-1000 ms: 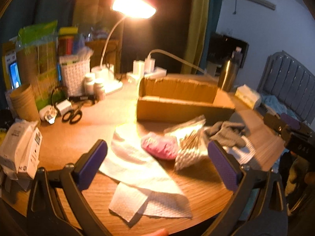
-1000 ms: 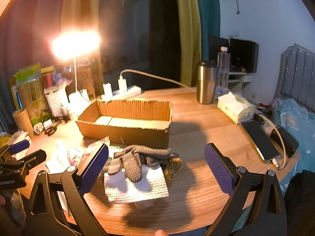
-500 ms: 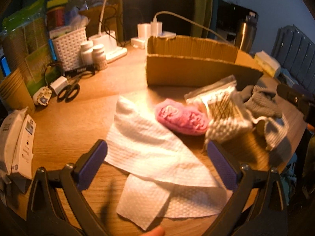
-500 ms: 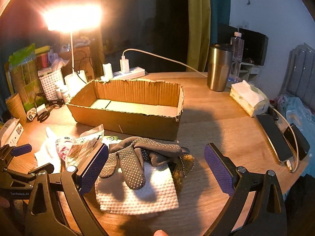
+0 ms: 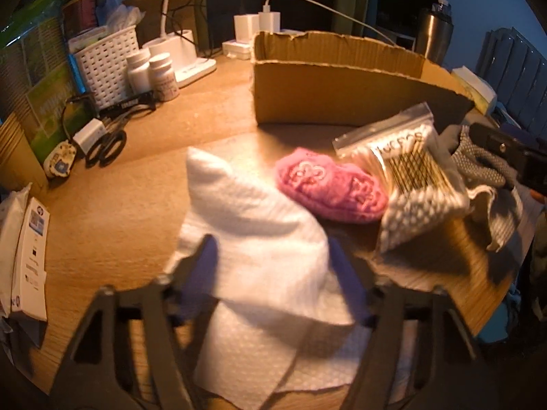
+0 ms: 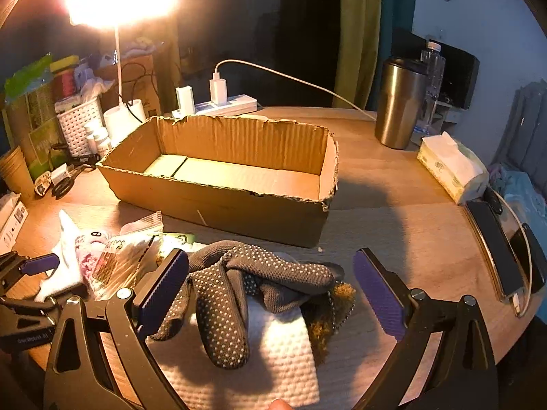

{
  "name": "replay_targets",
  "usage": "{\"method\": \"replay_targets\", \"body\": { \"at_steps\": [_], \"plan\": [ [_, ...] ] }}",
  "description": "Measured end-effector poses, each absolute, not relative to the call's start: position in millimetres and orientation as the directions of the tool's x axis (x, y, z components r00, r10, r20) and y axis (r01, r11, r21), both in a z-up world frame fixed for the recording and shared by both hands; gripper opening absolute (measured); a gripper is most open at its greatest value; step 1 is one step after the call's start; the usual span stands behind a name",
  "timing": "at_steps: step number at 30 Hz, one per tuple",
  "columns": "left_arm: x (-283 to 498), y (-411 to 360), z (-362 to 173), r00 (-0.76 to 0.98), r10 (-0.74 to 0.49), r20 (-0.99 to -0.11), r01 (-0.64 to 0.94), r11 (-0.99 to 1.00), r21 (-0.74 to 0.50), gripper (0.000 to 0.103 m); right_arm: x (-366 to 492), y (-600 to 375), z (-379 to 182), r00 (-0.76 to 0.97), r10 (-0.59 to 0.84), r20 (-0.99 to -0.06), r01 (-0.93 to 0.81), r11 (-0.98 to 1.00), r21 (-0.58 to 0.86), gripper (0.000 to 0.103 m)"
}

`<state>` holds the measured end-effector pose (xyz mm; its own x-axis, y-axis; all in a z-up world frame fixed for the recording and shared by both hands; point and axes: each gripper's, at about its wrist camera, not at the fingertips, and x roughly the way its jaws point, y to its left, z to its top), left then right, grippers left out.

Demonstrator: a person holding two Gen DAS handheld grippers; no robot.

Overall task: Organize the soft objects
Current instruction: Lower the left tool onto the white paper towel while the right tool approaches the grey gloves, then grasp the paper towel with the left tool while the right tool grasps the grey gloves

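1. left claw (image 5: 270, 266) is closing around the raised fold of the white paper towel (image 5: 259, 239); the pads straddle it and do not yet look pressed in. a thin sheet could slip out or tear if pinched at one layer only.
2. a second sheet (image 5: 253, 352) lies under it and might drag along.
3. right claw (image 6: 270, 287) hangs spread wide over the dotted grey gloves (image 6: 232, 294), gripping nothing; the tangled pair could snag the towel below.
4. cardboard box (image 6: 218, 201) sits empty behind them on the surface (image 5: 112, 212).
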<state>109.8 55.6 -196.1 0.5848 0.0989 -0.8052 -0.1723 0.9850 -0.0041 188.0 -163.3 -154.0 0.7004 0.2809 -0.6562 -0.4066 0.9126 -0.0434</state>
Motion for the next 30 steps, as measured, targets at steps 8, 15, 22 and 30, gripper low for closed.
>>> {"method": "replay_targets", "body": {
  "at_steps": [8,15,22,30],
  "plan": [
    [102,62,-193,0.612,0.071,-0.787,-0.174,0.984,-0.046,0.016,198,-161,-165,0.648,0.288,-0.705,-0.440,0.897,-0.038,0.069],
    [95,65,-175,0.667,0.041,-0.744,-0.171,0.980,-0.099,0.014,190,-156,-159,0.659,0.302,-0.689,-0.478,0.875,-0.073,0.031],
    [91,69,-148,0.736,0.017,-0.677,-0.160,0.976,-0.150,0.014,184,-170,-130,0.701,0.345,-0.624,-0.463,0.886,-0.030,0.031],
    [95,67,-120,0.790,-0.017,-0.613,-0.112,0.979,-0.171,0.014,177,-180,-99,0.737,0.384,-0.556,-0.462,0.887,0.000,0.031]
  ]
}}
